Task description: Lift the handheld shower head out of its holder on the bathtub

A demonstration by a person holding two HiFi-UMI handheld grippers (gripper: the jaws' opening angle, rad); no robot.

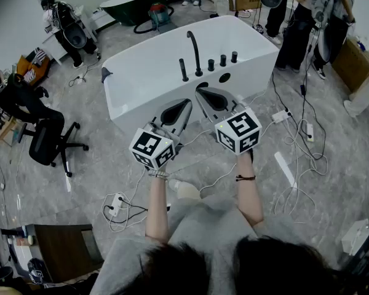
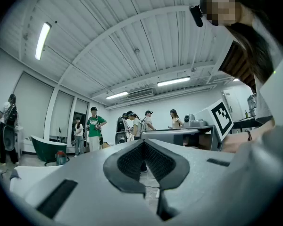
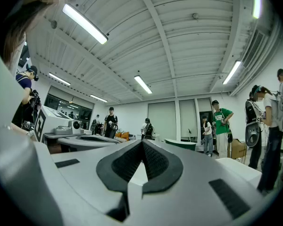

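Standing before a white bathtub (image 1: 132, 106) on a grey marbled floor; holding the left gripper (image 1: 186, 103) and right gripper (image 1: 201, 92) level and side by side, just short of the tub's near edge; both pairs of jaws pressed together at the tips, nothing between them; handheld shower head (image 1: 183, 70) upright in its holder on the tub's near deck, just left of the curved black spout (image 1: 194, 53), with three black knobs (image 1: 222, 60) further right; beyond both grippers' tips, untouched; loose cables (image 1: 298, 146) trailing across the floor at right.
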